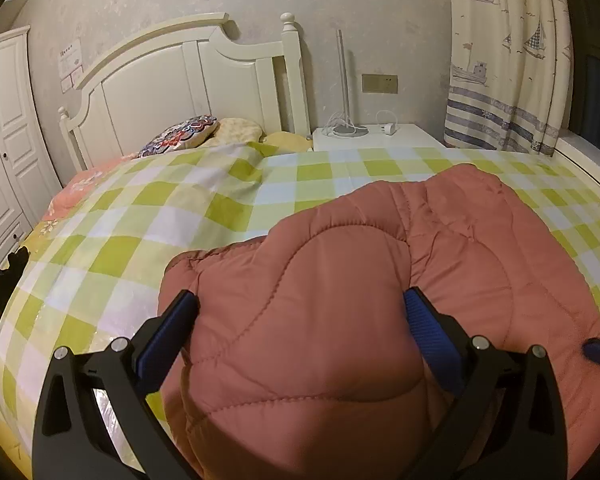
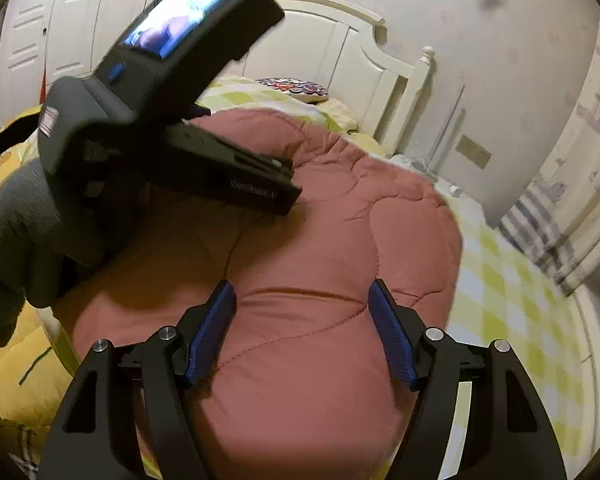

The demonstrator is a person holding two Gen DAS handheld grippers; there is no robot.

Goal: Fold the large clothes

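Pink quilted padded garment (image 1: 340, 280) lying bunched on the bed, over the green-and-white checked bedsheet (image 1: 180, 208), nearer the foot end and the right side. Looks partly folded: rounded doubled-over bulk, no sleeves or hem visible, edges not squared. Exact garment type unclear.

Left gripper (image 1: 300, 312) low over the near end of the garment, fingers (image 1: 172, 332) spread wide either side of a puffy section, nothing clamped. Contact with fabric can't be confirmed. Right gripper (image 2: 302, 308) likewise wide open, fingers (image 2: 216, 320) straddling the near bulge, holding nothing. Left unit's body also seen from the right wrist view, hovering over the far-left part of the garment, held in a grey-sleeved hand (image 2: 16, 216).

Judgement on progress: mid-task. At least one fold seemingly in, bundle still loose and lumpy. Left to do: likely one more fold or a press and tidy to compact it. Padding thick, so probably springs back if released early.

Around: patterned pillow (image 1: 180, 136) by the white headboard (image 1: 172, 80), white nightstand (image 1: 380, 138) with a lamp base (image 1: 348, 130), boat-print curtain (image 1: 508, 60), white wardrobe (image 1: 0, 140), yellow printed fabric (image 2: 16, 364) at the bed's near-left edge.
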